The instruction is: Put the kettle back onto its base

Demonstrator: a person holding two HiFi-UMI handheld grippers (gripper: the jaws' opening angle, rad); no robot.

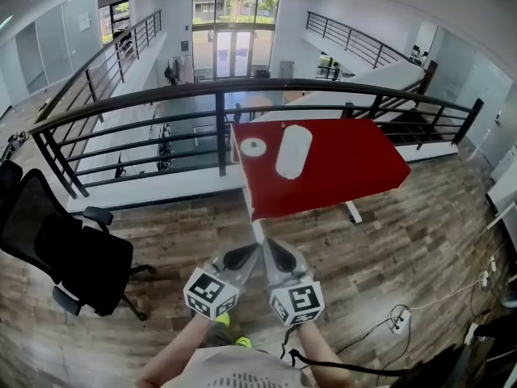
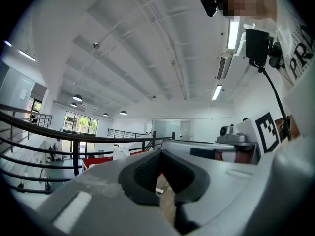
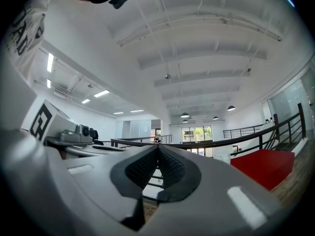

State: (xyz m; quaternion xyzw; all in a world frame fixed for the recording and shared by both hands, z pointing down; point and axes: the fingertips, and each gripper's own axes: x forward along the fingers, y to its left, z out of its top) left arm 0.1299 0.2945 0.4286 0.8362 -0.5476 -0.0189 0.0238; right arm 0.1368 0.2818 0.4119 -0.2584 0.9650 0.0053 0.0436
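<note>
**Kettle (image 1: 293, 151) off its base (image 1: 254, 146); both claws closed and empty**

Kettle: white, on the red bench (image 1: 355, 176), towards the bench's far left part in the head view. It sits just to the right of the base, beside it and not on it. Whether it stands upright or lies on its side cannot be settled from this steep angle.

Base: a round white disc with a small centre mark. It lies flat near the bench's left edge, with nothing on top of it.

Left claw (image 1: 252, 250): held low and close to the person's body, over the wooden floor (image 1: 388, 249) and well apart from the bench. In the left gripper view its dark ribbed pads (image 2: 147, 168) meet at the tips. Nothing is between them; only floor shows through the gap behind.

Right claw (image 1: 271, 249): held just beside the left one, the two marker cubes side by side. In the right gripper view its pads (image 3: 174, 168) are pressed together at the tips, with nothing caught in them. The red bench shows off to the right in that view.

Surroundings: a dark metal railing (image 1: 218, 95) runs behind the bench at the edge of a mezzanine. A black office chair (image 1: 73, 257) stands on the floor to the left. A power strip (image 1: 397, 320) with a pale cable lies on the floor to the right.
</note>
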